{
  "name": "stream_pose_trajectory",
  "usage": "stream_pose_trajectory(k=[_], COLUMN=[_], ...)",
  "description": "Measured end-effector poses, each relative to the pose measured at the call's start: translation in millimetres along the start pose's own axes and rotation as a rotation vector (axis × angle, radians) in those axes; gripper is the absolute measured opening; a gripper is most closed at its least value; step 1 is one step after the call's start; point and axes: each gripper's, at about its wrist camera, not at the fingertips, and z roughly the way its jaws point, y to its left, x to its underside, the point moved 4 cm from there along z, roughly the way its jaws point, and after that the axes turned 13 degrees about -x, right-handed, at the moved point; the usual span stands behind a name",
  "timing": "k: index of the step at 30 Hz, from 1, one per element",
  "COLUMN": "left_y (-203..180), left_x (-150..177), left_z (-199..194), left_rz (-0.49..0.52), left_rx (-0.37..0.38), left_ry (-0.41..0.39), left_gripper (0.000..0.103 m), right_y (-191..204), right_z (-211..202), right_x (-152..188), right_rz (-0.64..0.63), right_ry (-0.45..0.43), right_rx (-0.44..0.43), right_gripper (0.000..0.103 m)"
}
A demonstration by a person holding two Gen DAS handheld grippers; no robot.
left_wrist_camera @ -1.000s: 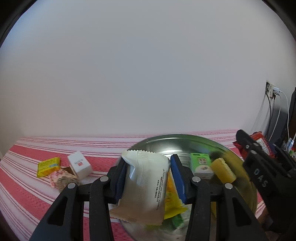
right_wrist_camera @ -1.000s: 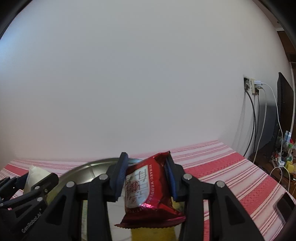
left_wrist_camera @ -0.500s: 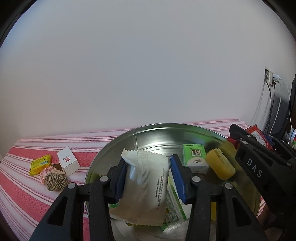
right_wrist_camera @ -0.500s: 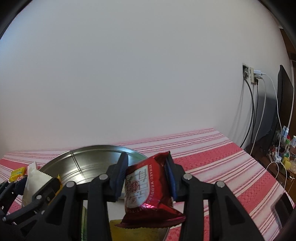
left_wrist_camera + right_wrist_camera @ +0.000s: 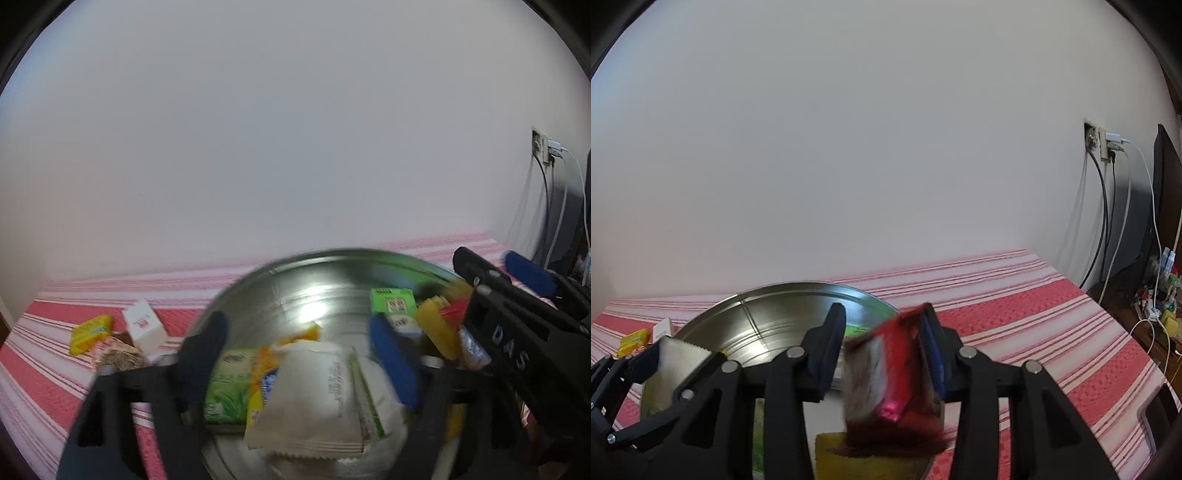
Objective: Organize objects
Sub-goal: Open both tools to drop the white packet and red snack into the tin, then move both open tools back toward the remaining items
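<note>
A round metal tray (image 5: 295, 291) sits on the red striped cloth and holds several snack packets. My left gripper (image 5: 299, 354) is open over it, and a white packet (image 5: 321, 398) lies loose in the tray between the jaws. My right gripper (image 5: 882, 354) is open over the tray's (image 5: 768, 317) right rim, and a blurred red packet (image 5: 894, 376) falls between its jaws. The right gripper also shows in the left wrist view (image 5: 517, 332). The left gripper shows in the right wrist view (image 5: 635, 373).
A yellow packet (image 5: 90, 332), a white box (image 5: 144, 328) and a rope knot (image 5: 118, 356) lie on the cloth left of the tray. In the tray are green packets (image 5: 393, 306) and a yellow sponge (image 5: 439, 332). Wall socket with cables (image 5: 1104, 147) at right.
Both grippers have opened over the tray. The white packet has dropped into the tray and the red packet has slipped from the right jaws.
</note>
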Motion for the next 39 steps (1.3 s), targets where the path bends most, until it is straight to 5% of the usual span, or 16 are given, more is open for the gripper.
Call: stream_pose_trajectory(k=[2, 4, 23, 39], left_y=[3, 4, 32, 98], left_x=[-3, -5, -5, 16], left_z=[-6, -9, -11, 14], left_rz=[0.010, 0.024, -0.010, -0.075], left_rx=[-0.034, -0.056, -0.077, -0.142], left_ry=[-0.038, -0.045, -0.019, 0.040], left_gripper=[0.090, 0.090, 0.090, 0.090], right_y=[1, 3, -5, -19], right_z=[-6, -14, -17, -20], right_x=[-2, -5, -4, 11], right_rz=[-0.005, -0.009, 0.041, 0.164], right_ry=[-0.030, -0.081, -0.127, -0.159], right_rx=[0.003, 0.006, 0.004, 0.070], right_gripper=[0.078, 0.083, 0.083, 0.089])
